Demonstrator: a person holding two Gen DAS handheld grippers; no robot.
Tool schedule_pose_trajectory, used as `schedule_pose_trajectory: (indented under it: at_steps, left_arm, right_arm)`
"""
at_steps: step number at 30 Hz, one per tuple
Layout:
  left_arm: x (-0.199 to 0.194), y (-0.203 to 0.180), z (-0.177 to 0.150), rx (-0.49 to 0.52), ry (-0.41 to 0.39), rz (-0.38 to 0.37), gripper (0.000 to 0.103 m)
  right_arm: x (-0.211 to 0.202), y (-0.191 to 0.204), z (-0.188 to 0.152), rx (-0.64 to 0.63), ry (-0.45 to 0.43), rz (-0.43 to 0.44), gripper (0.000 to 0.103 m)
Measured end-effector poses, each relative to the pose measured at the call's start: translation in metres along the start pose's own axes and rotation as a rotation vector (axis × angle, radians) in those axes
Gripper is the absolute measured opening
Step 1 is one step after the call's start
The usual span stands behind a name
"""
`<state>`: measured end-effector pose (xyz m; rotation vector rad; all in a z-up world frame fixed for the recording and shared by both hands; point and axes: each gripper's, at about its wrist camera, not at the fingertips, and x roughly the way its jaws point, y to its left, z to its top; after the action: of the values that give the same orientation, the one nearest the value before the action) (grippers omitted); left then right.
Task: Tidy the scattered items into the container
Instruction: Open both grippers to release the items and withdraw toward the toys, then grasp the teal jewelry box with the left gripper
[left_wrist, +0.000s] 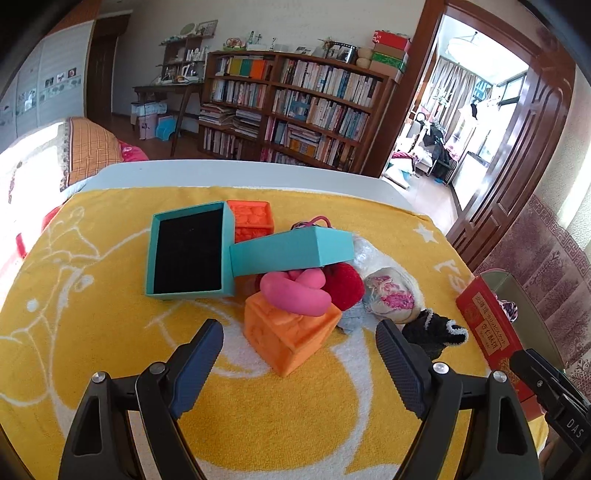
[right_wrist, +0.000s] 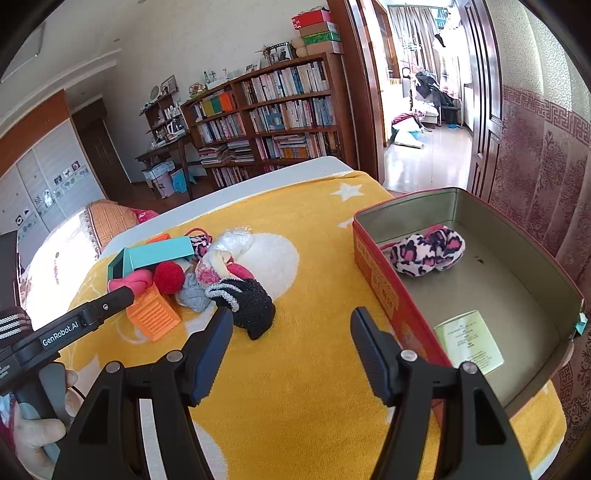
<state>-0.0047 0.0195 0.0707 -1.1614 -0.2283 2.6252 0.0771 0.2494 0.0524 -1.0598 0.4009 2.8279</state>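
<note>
A yellow blanket (left_wrist: 110, 280) is covering the worktop, and the scattered items are lying in a heap near its middle. The left gripper (left_wrist: 299, 341) is hovering just short of that heap with its fingers (left_wrist: 199, 354) spread wide and nothing between them; an orange block (left_wrist: 291, 332) is sitting just ahead of the gap, with a pink knotted toy (left_wrist: 295, 295) resting on top of it. Beside these, a red pompom (left_wrist: 343, 286), a grey sock (left_wrist: 351, 317), a floral pouch (left_wrist: 391, 297) and a black fuzzy sock (left_wrist: 436, 334) are lying bunched together. A teal box (left_wrist: 188, 251) with a black lining is sitting open behind the block, its teal lid (left_wrist: 291, 251) leaning across the pile, and a second orange block (left_wrist: 253, 219) is standing behind the box. The right gripper (right_wrist: 291, 328) is hanging over bare blanket between the heap and the red tin (right_wrist: 373, 277), its fingers (right_wrist: 373, 354) opening with nothing between them. The tin is standing at the right edge of the worktop, well apart from the heap, and a leopard-print fuzzy item (right_wrist: 428, 251) is lying inside it near the far end, along with a pale green paper slip (right_wrist: 469, 341) on the tin floor nearer the camera. A hand (right_wrist: 40, 424) is gripping the handle of the left gripper at the lower left of the right wrist view.
</note>
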Motion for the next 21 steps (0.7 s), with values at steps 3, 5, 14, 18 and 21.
schedule_pose_trajectory:
  at_steps: [3, 5, 14, 18, 21]
  left_arm:
    - [-0.001, 0.022, -0.002, -0.039, 0.007, 0.021, 0.086]
    - [-0.001, 0.036, -0.003, -0.055, 0.011, 0.038, 0.086]
    - [-0.003, 0.081, 0.002, -0.141, 0.02, 0.081, 0.086]
    - [0.003, 0.089, 0.01, -0.171, 0.04, 0.043, 0.086]
    - [0.007, 0.095, 0.018, -0.194, 0.038, 0.014, 0.086]
  right_arm:
    - [0.004, 0.009, -0.001, -0.016, 0.009, 0.015, 0.071]
    - [0.008, 0.014, -0.002, -0.023, 0.016, 0.027, 0.073]
    - [0.04, 0.036, -0.004, -0.066, 0.073, 0.059, 0.074]
    - [0.058, 0.041, -0.002, -0.076, 0.091, 0.069, 0.074]
    - [0.071, 0.043, -0.001, -0.067, 0.11, 0.086, 0.075]
